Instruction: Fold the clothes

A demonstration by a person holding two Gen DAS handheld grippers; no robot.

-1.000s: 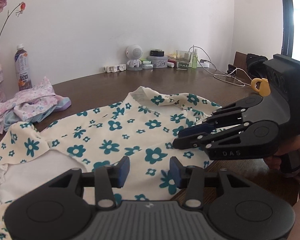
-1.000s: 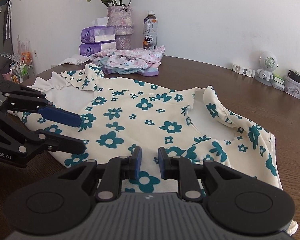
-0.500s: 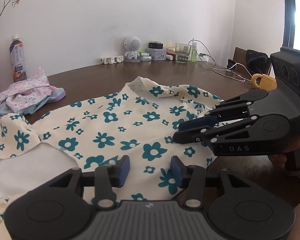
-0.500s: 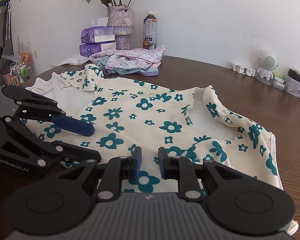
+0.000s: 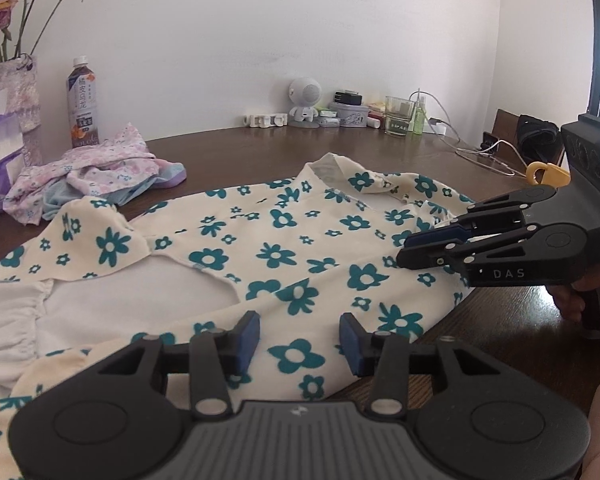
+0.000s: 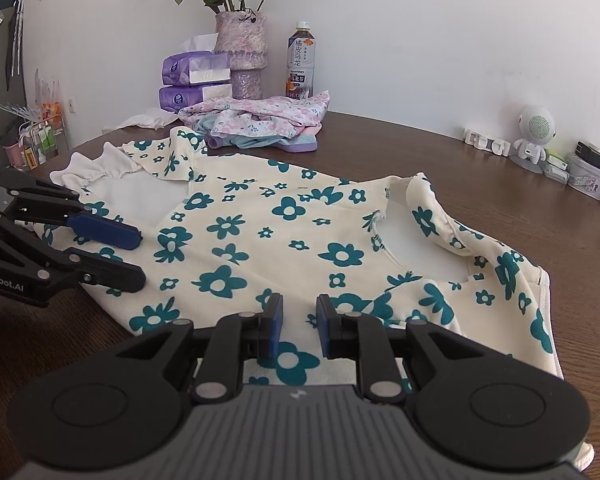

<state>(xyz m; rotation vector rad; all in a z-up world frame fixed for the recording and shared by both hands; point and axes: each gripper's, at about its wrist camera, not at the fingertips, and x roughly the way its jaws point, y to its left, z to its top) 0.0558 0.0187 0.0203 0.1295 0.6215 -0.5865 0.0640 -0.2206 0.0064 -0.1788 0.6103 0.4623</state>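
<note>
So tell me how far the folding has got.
Barely started. The pink floral clothes are heaped at the back, not neatly folded. The teal-flowered top lies spread flat, no fold made. Left gripper and right gripper hover open over its near edge, gripping nothing.

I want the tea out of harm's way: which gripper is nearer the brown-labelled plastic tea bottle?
Left. The left gripper is at the floral garment's edge on the tea bottle's side of the table; the right gripper is at the opposite side, by the cables.
</note>
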